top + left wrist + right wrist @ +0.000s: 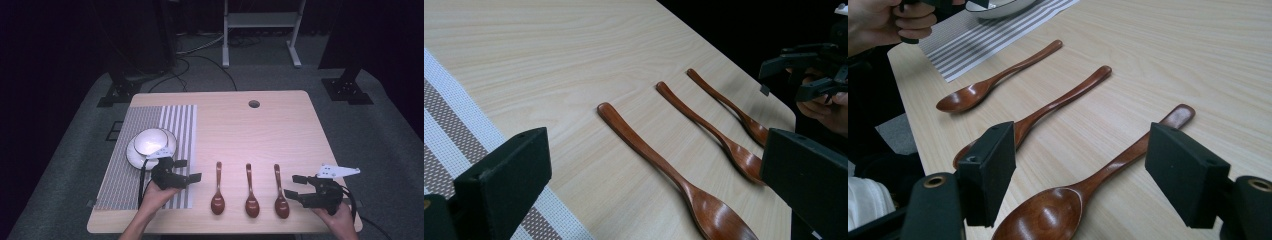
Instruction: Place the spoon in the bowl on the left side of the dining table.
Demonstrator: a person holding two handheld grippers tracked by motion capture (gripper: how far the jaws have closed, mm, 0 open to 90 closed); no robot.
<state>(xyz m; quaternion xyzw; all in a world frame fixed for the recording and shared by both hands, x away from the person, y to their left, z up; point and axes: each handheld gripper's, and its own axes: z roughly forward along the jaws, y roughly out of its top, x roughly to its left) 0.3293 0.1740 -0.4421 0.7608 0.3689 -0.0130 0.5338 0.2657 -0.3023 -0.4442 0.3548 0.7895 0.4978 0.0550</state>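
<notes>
On the far left of the counter [280, 125] I see a striped placemat [150, 150], and on it a white bowl [150, 140] sitting on a white plate [134, 156]. Just near of that, over the mat's right strip, I have my left tongs [187, 170] held by the left hand [155, 196]; their jaws stand apart with nothing between them, and they point right toward the spoons. In the left gripper view the two black jaws frame bare wood and the spoon handles, touching none of them.

Next come three brown wooden spoons lying flat in a row on the near middle of the counter, handles pointing far and bowls toward me, each well clear of its neighbour. The left spoon [218, 192] lies just right of the mat's edge, the middle spoon [251, 195] beside it, then the right spoon [280, 195].

On the near right, my right tongs [294, 186] sit in the right hand [340, 217], pointing left at the right spoon. Their jaws are wide apart and hold nothing. In the right gripper view the right spoon [1098, 180] lies on the counter between the two jaws, but I cannot tell whether they are down at its level.
</notes>
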